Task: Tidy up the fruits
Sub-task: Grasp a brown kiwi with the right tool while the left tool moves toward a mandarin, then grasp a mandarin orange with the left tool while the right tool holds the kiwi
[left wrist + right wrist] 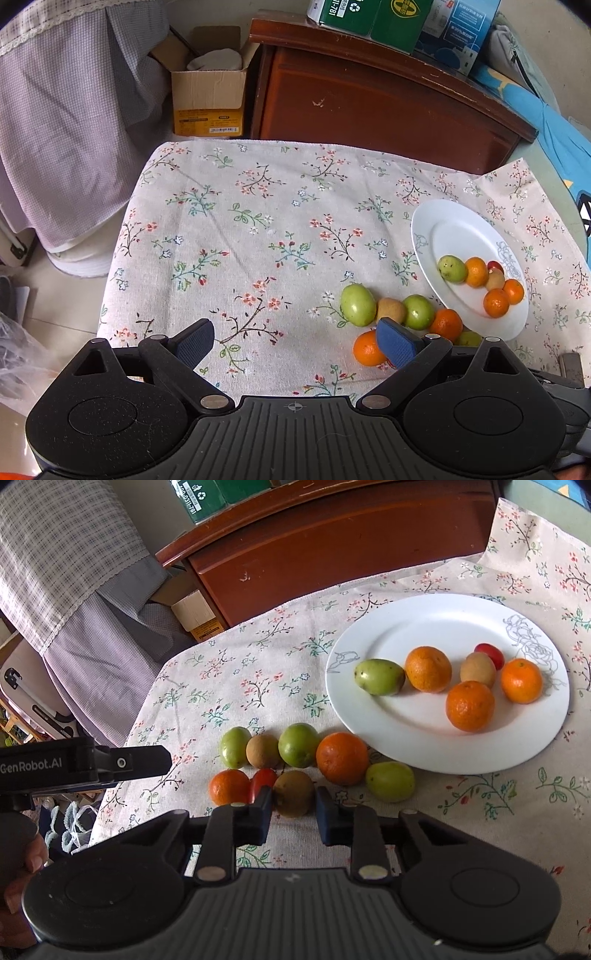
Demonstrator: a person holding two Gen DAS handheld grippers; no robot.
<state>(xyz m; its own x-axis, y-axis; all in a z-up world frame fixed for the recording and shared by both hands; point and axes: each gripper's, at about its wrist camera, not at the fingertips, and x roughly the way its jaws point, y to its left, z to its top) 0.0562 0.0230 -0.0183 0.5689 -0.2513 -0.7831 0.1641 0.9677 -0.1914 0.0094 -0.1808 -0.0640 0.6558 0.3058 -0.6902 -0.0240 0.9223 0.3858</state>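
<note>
**Ops:** Floral cloth over the tabletop (258,221), dark wooden cabinet (369,103) behind it, cardboard box (210,96) on the floor to its left. Biggest thing on the cloth is the white plate (424,746), already carrying six fruits.

**Spotter:** And the loose ones?

**Ops:** Eight more lie on the cloth just beside the plate's near rim, in two rough rows. I've got my right claw (293,806) drawn in narrow around the brown kiwi (293,794) in the front row. Its pads sit at the kiwi's sides; I read that as a grip, though the contact itself is hard to see.

**Spotter:** Left side?

**Ops:** Left claw (295,341) is spread wide and holds nothing, hanging over bare cloth with one pad in front of a loose orange (367,349).

**Spotter:** So, next?

**Ops:** My judgement: lift the kiwi straight up, because the little red fruit (263,781) touches it on one side and could roll. Then carry it over the rim and set it on the plate's empty near half. Plenty of open cloth lies to the left; the plate side is crowded.
</note>
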